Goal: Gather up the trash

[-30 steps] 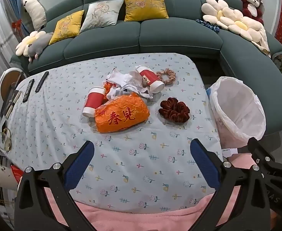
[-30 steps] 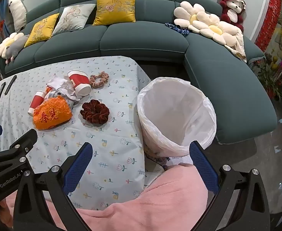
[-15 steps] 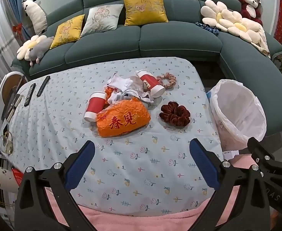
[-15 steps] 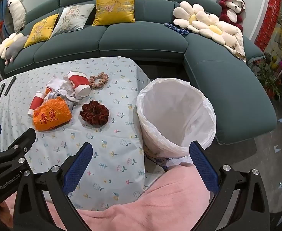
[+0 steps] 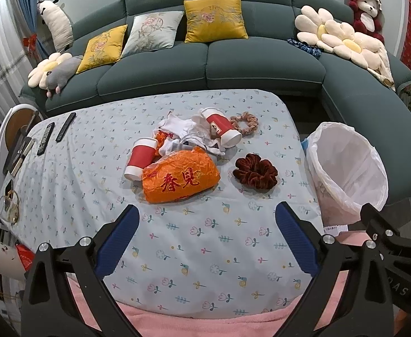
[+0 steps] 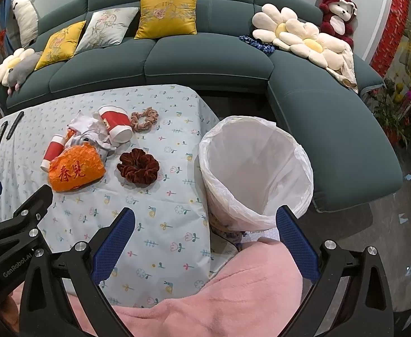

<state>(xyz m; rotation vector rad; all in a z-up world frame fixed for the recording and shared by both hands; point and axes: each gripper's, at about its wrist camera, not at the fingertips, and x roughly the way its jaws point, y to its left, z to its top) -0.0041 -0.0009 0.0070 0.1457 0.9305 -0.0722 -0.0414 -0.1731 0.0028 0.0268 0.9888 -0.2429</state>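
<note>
Left wrist view: both tongs gape empty; left tongs (image 5: pixel 206 236) should straddle the orange bag (image 5: pixel 180 178), pinch its crumpled top, then carry it to the bin (image 5: pixel 348 168).

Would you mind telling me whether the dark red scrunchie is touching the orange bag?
Apart. The left wrist view shows a strip of bare tablecloth between the dark red scrunchie and the orange bag.

I see an orange bag (image 5: pixel 180 178) with red letters on a light blue tablecloth (image 5: pixel 194 247) with little flowers.
</note>
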